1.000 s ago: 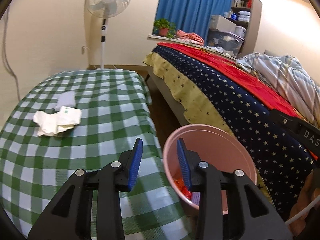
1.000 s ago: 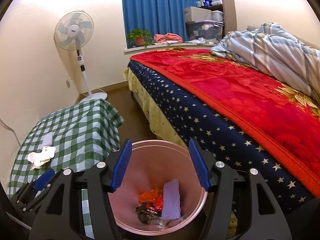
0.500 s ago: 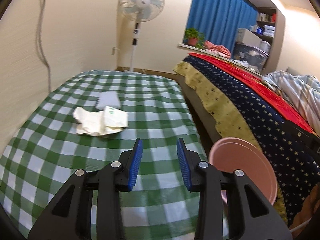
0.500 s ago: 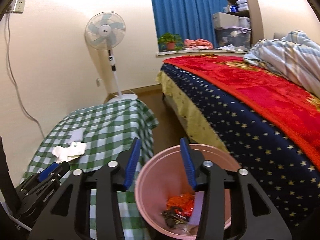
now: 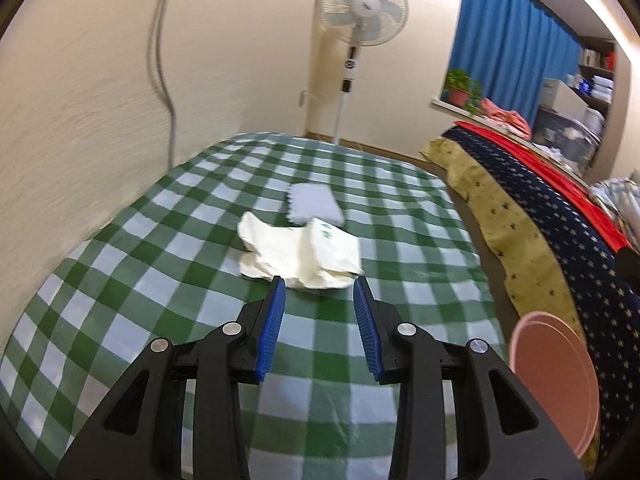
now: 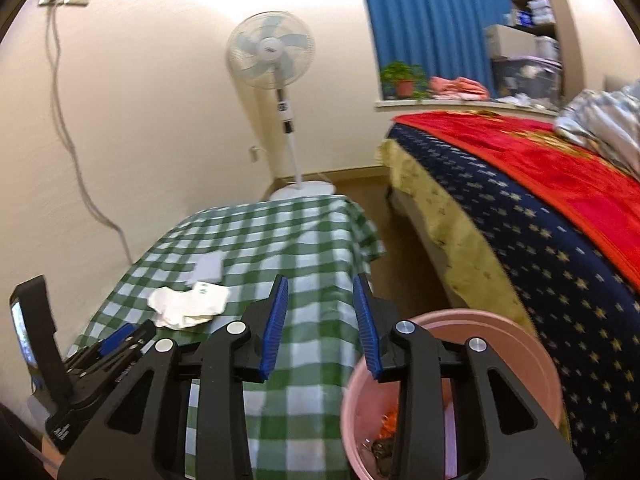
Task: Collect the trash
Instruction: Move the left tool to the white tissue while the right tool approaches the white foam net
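A: Trash first. Crumpled white wrapper [image 5: 300, 252] with green print lies on the green checked tablecloth [image 5: 120, 280], roughly mid-table. A flat white piece with a jagged edge [image 5: 314, 202] sits just behind it, touching or nearly touching; can't tell which.

B: Same pair from the right wrist view?

A: Yes, wrapper [image 6: 188, 306] and the flat piece [image 6: 209, 266] beyond it, toward the wall side of the table.

B: Left gripper?

A: Left gripper [image 5: 319, 286] has its jaws apart, nothing between the blue pads. It hovers above the cloth just short of the wrapper; the fingertips line up with the wrapper's near edge in the view. Contact: can't tell. It also shows at lower left in the right wrist view [image 6: 120, 338].

B: Right gripper?

A: Right gripper [image 6: 320, 284] also spread and empty, held over the table's edge and the pink bin [image 6: 520, 344].

B: Bin contents?

A: Orange scrap [image 6: 390, 424] and some dark stuff at the bottom, partly hidden by the gripper's finger. The bin stands on the floor between table and bed. Left wrist view catches its rim [image 5: 556, 380] at lower right.

B: Surroundings?

A: Bed with star-print navy cover [image 6: 560, 280] and red blanket [image 6: 560, 160] on the right. Standing fan [image 5: 362, 12] by the wall behind the table, blue curtain [image 6: 424, 20], potted plant [image 6: 402, 78] on the sill, a cable [image 5: 162, 60] down the wall.
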`<state>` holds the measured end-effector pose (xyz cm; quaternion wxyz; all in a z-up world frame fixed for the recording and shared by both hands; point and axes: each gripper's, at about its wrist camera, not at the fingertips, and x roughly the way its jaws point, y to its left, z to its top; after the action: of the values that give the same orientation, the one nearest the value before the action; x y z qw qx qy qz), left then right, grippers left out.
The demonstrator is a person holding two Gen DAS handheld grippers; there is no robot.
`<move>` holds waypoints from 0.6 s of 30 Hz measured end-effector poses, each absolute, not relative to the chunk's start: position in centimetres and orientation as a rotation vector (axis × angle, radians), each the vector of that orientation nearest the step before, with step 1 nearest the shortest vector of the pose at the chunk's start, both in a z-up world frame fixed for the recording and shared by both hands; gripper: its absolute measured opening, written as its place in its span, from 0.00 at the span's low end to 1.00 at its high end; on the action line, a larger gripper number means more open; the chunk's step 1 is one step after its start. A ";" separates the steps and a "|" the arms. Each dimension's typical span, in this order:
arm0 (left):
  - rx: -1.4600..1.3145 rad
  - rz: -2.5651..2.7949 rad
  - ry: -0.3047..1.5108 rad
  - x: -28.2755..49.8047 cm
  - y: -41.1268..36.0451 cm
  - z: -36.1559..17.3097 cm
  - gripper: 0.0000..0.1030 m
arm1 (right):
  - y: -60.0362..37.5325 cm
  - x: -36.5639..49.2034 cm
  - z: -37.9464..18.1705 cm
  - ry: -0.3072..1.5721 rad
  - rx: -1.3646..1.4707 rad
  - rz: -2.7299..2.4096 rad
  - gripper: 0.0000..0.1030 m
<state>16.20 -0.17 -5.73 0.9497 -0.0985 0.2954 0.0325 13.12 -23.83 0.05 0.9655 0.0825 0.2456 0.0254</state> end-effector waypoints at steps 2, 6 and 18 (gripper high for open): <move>-0.204 0.093 0.607 16.9 0.4 -6.0 0.34 | -23.1 14.2 0.0 0.502 0.153 0.088 0.33; -0.226 0.133 0.614 18.0 1.3 -6.3 0.35 | -21.9 16.9 -0.1 0.521 0.148 0.159 0.33; -0.306 0.239 0.633 21.5 4.5 -7.1 0.35 | -15.0 27.3 -2.4 0.638 0.100 0.389 0.34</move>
<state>21.47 4.52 -7.07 0.9319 -0.1497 0.3091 0.1168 27.35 -15.00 -2.37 0.9297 0.0490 0.3116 0.1899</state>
